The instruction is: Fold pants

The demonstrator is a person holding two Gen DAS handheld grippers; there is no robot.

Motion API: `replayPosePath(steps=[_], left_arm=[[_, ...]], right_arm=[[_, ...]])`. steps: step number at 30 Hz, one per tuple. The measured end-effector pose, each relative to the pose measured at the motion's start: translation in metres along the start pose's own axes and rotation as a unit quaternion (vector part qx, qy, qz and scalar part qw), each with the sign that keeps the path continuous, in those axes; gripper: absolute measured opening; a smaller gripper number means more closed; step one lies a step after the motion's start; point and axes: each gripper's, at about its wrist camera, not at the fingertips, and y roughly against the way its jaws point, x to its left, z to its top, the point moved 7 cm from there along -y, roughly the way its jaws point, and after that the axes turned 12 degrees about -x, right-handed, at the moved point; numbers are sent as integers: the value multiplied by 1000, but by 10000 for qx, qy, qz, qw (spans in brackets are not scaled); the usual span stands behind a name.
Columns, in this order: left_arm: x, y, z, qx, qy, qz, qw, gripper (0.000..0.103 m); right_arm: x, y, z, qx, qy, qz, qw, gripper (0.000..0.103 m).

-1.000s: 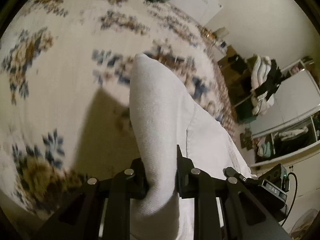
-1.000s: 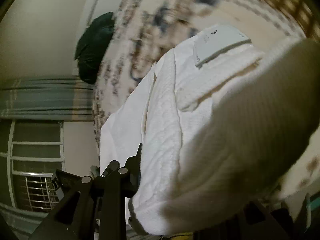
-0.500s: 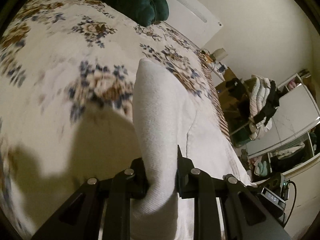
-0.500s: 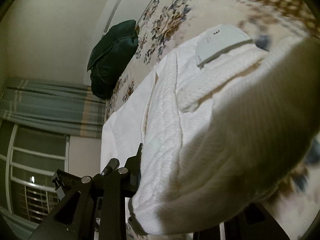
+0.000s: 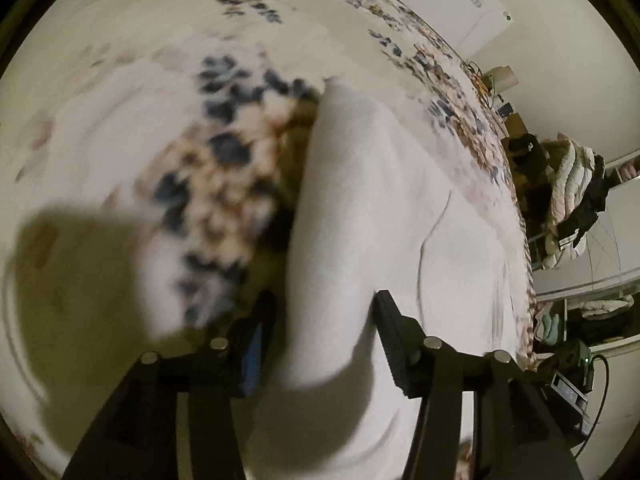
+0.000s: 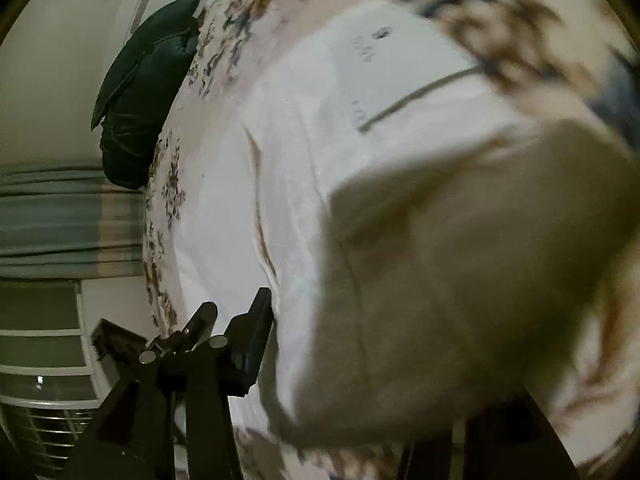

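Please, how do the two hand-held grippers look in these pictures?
Left gripper: matte black angular fingers, round silver bolt heads, a blue strip inside one finger. Right gripper: the same black build with silver bolts; only one finger shows clearly. No sleeves visible.

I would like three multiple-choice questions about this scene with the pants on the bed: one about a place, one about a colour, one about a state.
1. Where do the white pants lie?
A. on a wooden floor
B. on the floral bedspread
C. in a drawer

2. What colour is the cushion at the head of the bed?
A. dark green
B. red
C. yellow

3. How is the left gripper?
A. shut on a book
B. out of view
C. jaws parted, cloth between them

Answers:
1 B, flower print surrounds the cloth.
2 A, it looks dark green against the pale wall.
3 C, the jaws are opening with a fold between the fingers.
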Motion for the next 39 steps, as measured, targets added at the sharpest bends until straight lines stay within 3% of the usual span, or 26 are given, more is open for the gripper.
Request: replayPosePath(steps=[3,6,8,11,13,15,16,19,23,28,39], left_arm=[[0,19,-12,-10,-246,165,9996,51],[2,22,-17,-45,-578,448,9973,56],[0,22,-15,-31,-600,602,9964,56],[-17,31,-13,-73,-1139,1031,9881,55],[-31,40,-12,-183,-1577,1295,9788,62],[-41,50,-13,-253,-1865,1453,9713,88],[-48,56,-14,-305,-1956,1467,9692,91],[-63,74,-13,-479,-2085,1507,9651,94],[-86,95,-12,-578,-2137,1585,9622,98],[-123,141,-13,-800,-2231,1664,9571,98],[-213,314,-39,-1501,-2238,1545,9505,98]], right_arm=[[-18,28,-8,-182,33,-288,9994,50],[-28,28,-11,-167,268,-717,9969,50],[-26,29,-11,-154,484,-982,9939,52],[-4,37,-10,-222,978,-1450,9843,55],[12,46,-12,-302,1400,-1828,9727,70],[27,60,-12,-588,1985,-2315,9505,85],[34,69,-12,-750,2286,-2550,9365,90],[48,87,-12,-995,2664,-2838,9157,102],[71,125,-16,-1283,3012,-2953,8976,102],[110,182,-32,-1563,3210,-2811,8908,102],[196,373,-90,-2227,3689,-2316,8722,102]])
